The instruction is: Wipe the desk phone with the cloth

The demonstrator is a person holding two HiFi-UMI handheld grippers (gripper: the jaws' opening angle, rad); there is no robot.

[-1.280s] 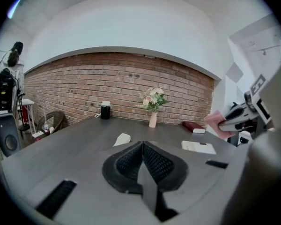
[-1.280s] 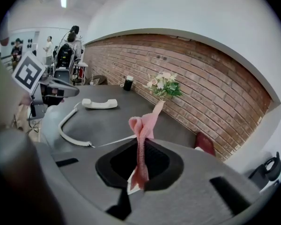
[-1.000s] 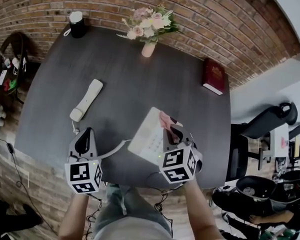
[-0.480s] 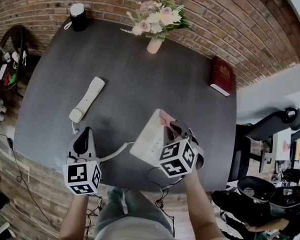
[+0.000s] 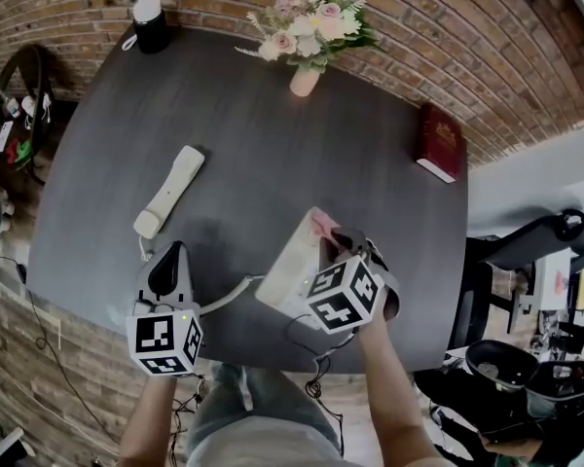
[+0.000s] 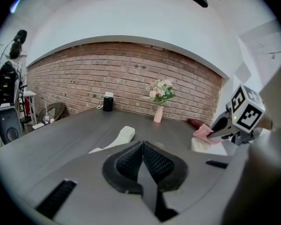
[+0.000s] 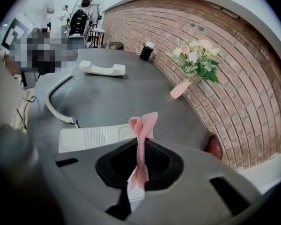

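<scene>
The white desk phone base (image 5: 290,265) lies near the table's front edge, its handset (image 5: 170,191) off the cradle to the left, joined by a pale cord (image 5: 226,298). My right gripper (image 5: 333,242) is shut on a pink cloth (image 5: 324,226), held over the base's right end. In the right gripper view the cloth (image 7: 141,139) stands pinched between the jaws above the base (image 7: 91,137). My left gripper (image 5: 163,272) is shut with nothing in it, left of the base and just in front of the handset (image 6: 122,136).
A vase of flowers (image 5: 311,35) and a black cylinder (image 5: 148,23) stand at the table's far edge. A dark red book (image 5: 439,142) lies at the right. An office chair (image 5: 526,251) stands beyond the table's right edge.
The right gripper with the cloth has shifted slightly right along the phone base. The left gripper has barely moved.
</scene>
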